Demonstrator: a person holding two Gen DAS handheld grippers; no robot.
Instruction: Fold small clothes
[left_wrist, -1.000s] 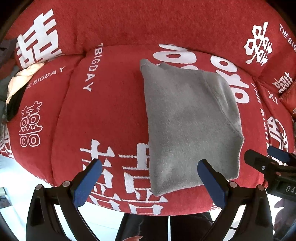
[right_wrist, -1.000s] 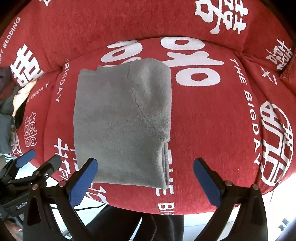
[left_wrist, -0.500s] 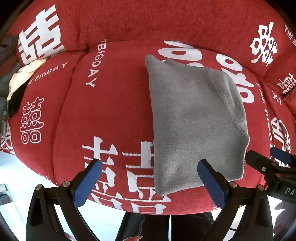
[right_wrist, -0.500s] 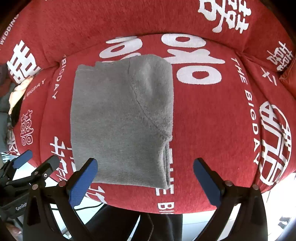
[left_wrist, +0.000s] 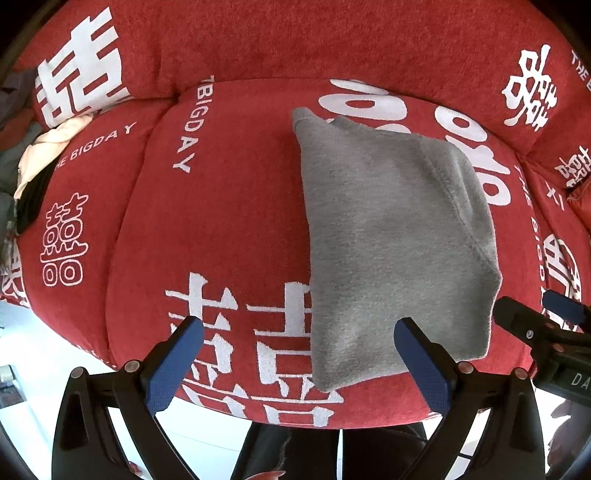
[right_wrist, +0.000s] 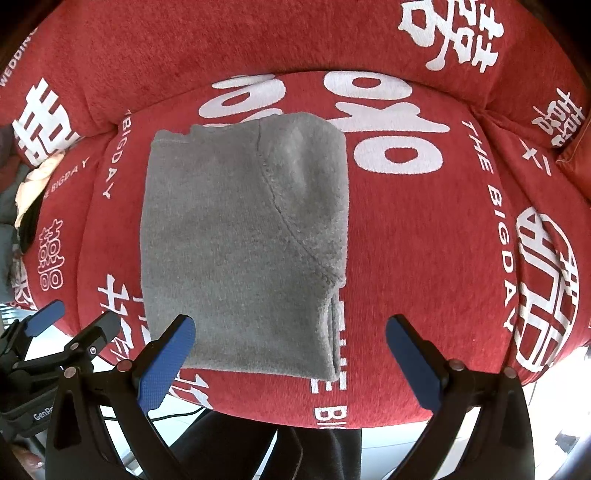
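Grey fleece garment (right_wrist: 240, 243), folded on the red cushion (right_wrist: 424, 258), may unfold if snagged by either wide-open, empty gripper: left (left_wrist: 299, 354), right (right_wrist: 291, 350).

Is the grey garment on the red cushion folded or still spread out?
Folded. The grey garment lies as a compact rectangle on the red cushion, with stacked layer edges showing at its near right corner. Neither gripper holds it.

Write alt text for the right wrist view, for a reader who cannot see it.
A folded grey fleece garment lies flat on a red cushion with white lettering. In the foreground the right claw is open with blue-padded fingers, holding nothing. The left claw shows at the lower left edge, also open.
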